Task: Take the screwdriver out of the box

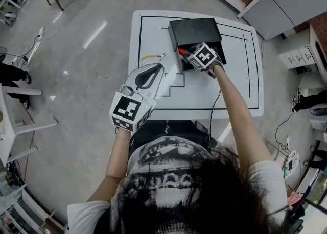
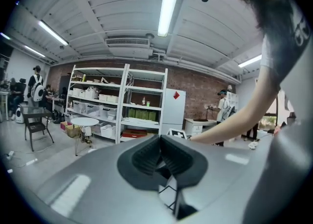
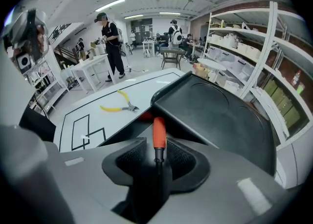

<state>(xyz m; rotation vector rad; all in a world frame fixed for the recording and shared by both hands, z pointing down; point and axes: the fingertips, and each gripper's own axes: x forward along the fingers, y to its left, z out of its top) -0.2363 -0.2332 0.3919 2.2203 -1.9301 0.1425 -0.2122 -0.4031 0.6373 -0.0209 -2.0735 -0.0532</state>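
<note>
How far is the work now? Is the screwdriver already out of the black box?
Done: the black box is open. In hand: the right gripper hangs over it, jaws apart on either side of the screwdriver, not yet gripping it. Left to do: close on the screwdriver, which seems to be inside the box still, and lift it out. The left gripper, shut and empty, is off to the side.

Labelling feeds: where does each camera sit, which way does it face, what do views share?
Head view: on the head, steeply down at table, box; left gripper, right gripper, arms, hair.
Left gripper view: on left gripper, level toward shelves; its shut fingers, right arm.
Right gripper view: on right gripper, down at box; open fingers flanking screwdriver.
Shared by head and right gripper views: box, screwdriver, pliers.
</note>
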